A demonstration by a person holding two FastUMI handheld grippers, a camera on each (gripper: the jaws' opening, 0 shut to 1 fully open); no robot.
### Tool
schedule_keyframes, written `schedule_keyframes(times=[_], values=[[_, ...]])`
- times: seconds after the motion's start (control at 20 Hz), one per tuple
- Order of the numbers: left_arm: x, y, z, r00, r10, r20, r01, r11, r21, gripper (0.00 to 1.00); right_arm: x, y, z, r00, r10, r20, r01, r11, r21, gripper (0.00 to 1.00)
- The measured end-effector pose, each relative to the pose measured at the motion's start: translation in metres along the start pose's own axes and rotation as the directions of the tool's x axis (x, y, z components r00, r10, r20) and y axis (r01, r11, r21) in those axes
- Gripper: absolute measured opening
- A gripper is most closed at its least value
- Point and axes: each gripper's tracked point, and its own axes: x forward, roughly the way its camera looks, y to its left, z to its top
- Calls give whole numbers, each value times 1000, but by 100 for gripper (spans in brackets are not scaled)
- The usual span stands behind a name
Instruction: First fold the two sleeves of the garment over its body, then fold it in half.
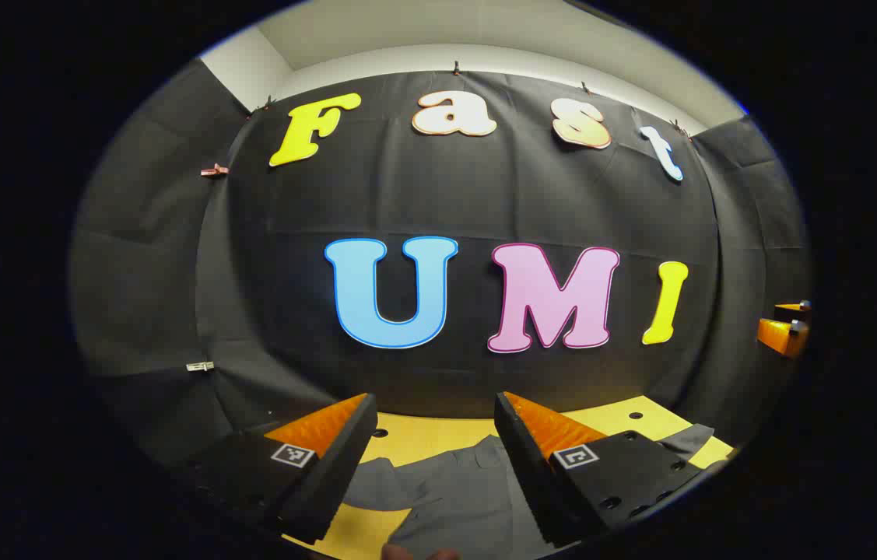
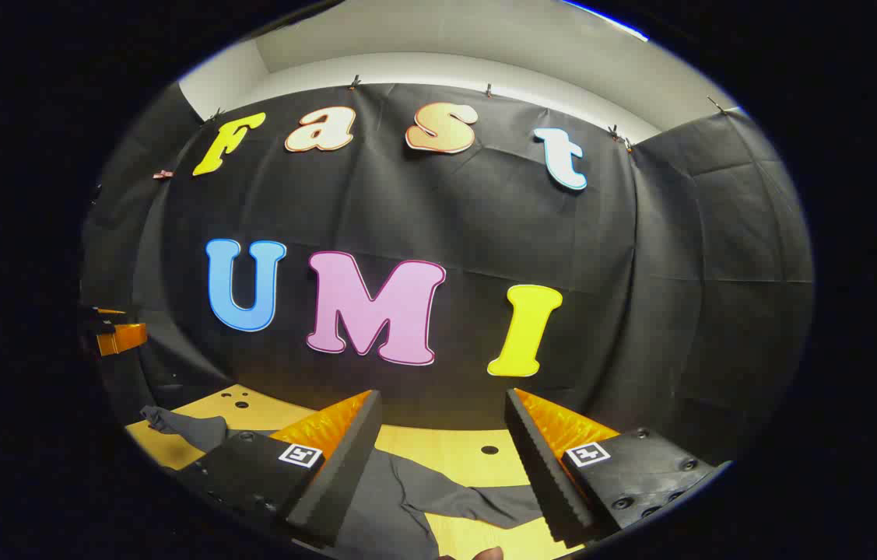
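The left gripper (image 1: 433, 451) is hovering above the yellow tabletop (image 1: 438, 432) with its 2 fingers spread wide, holding nothing. The dark grey garment (image 1: 454, 490) is lying flat on the tabletop beneath it. The right gripper (image 2: 442, 459) is likewise hanging wide open and empty over the garment, where 1 sleeve (image 2: 469, 498) is trailing across the yellow surface.

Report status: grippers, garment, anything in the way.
Left gripper open, above the table. Right gripper open, holding nothing. Grey garment lies unfolded, sleeves out. Nothing seen blocking.
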Motion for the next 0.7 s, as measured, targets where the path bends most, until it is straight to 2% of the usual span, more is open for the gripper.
schedule_keyframes(times=[0.7], values=[[13,-28,-3,1000,-11,-11,12,1000,19,95,20,-5,-12,999,29,-13,-30,1000,-10,97]])
